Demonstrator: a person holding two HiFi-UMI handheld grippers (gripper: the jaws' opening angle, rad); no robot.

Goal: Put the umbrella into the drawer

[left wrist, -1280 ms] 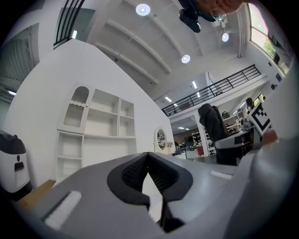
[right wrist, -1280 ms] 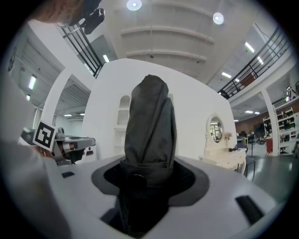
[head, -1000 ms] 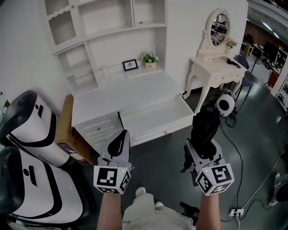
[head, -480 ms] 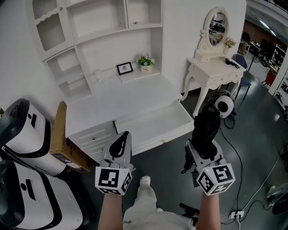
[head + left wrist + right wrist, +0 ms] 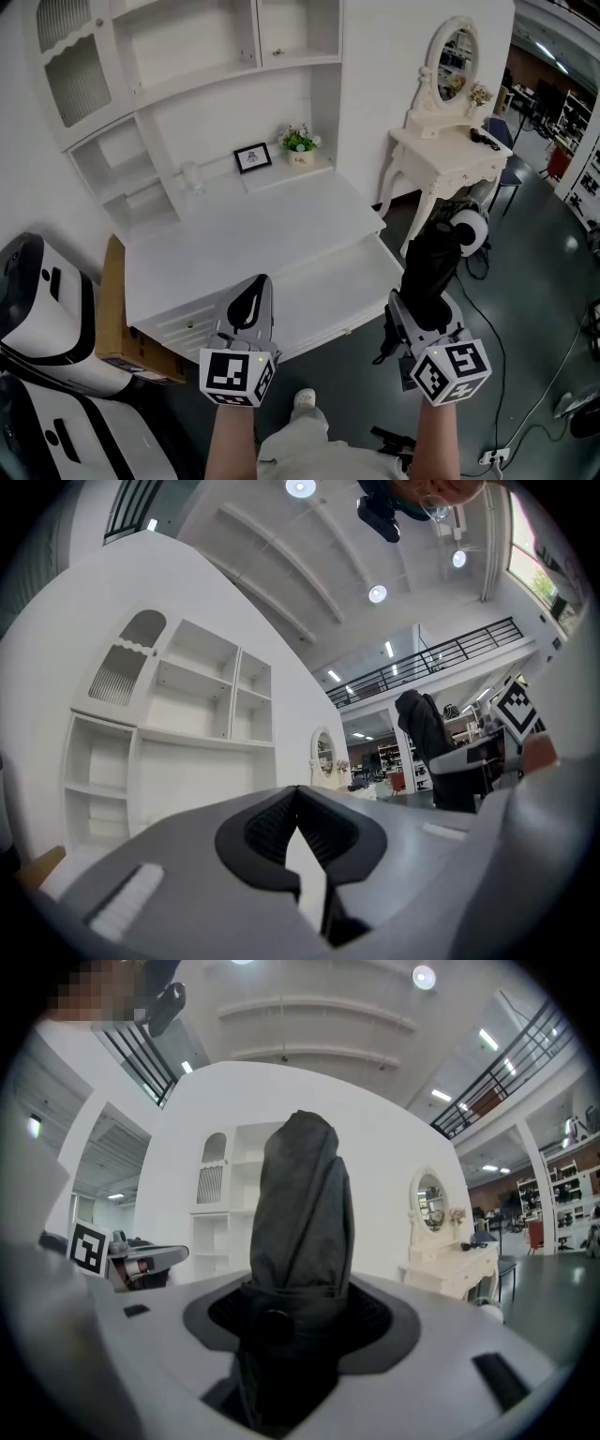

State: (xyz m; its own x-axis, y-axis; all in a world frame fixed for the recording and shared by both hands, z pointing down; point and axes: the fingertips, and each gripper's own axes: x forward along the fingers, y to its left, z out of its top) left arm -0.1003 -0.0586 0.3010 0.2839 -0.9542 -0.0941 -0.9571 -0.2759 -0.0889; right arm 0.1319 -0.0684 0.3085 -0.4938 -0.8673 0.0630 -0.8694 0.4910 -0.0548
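My right gripper [image 5: 422,311] is shut on a black folded umbrella [image 5: 431,262], which sticks out forward past its fingers. In the right gripper view the umbrella [image 5: 300,1204] rises between the pads of the right gripper [image 5: 295,1314] and fills the middle. My left gripper [image 5: 251,292] is shut with nothing in it, its tips over the front of the open white drawer [image 5: 339,281]. Its fingertips meet in the left gripper view, left gripper [image 5: 298,797]. The drawer juts out from under the white desk [image 5: 234,239], ahead of both grippers.
A white hutch with shelves [image 5: 178,84] stands on the desk, with a small picture frame [image 5: 251,157] and a potted plant [image 5: 300,141]. A white dressing table with a mirror [image 5: 448,145] stands right. A cardboard box [image 5: 112,319] and white-black machines [image 5: 37,300] sit left. Cables [image 5: 525,394] lie on the floor.
Both grippers have travelled forward toward the desk; desk and drawer now sit nearer and lower in the head view. The umbrella stays held in the right gripper.
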